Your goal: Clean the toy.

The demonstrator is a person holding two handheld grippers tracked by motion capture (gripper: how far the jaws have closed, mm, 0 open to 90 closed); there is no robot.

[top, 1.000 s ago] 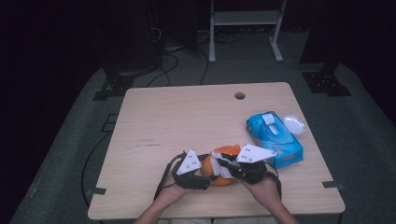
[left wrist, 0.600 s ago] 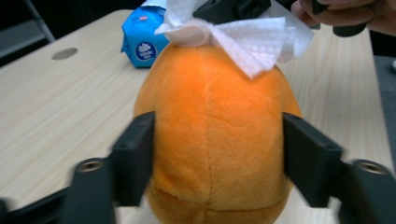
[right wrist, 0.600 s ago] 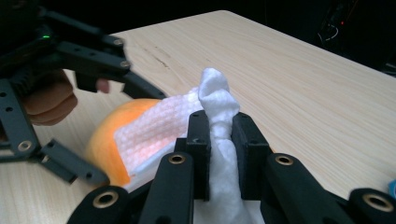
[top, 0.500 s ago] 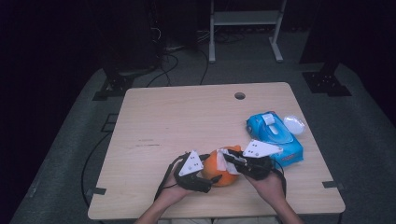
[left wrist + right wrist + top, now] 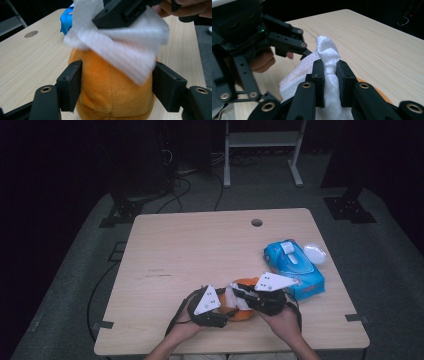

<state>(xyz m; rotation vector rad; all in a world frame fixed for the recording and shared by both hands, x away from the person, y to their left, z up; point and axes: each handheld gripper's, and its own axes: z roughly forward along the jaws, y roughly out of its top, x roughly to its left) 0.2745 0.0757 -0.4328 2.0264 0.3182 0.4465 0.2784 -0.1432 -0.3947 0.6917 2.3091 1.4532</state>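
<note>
Low centre of the high view, the orange plush toy (image 5: 112, 92) sits on the table (image 5: 200, 250), the left gripper (image 5: 116, 85) having just closed onto its sides. The right gripper (image 5: 329, 82) pinches a white wipe (image 5: 327, 57) tight, draped over the toy's top — wiping looks underway, sides seemingly left. The blue wipes pack (image 5: 294, 268) lies right.

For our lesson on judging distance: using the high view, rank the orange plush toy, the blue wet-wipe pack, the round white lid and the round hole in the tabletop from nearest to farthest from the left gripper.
1. Orange plush toy: against the left gripper, on its right.
2. Blue wet-wipe pack: right, farther back.
3. Round white lid: beyond the pack, near the right edge.
4. Round hole in the tabletop: far edge; close to the lid's distance, so that order is uncertain.
</note>
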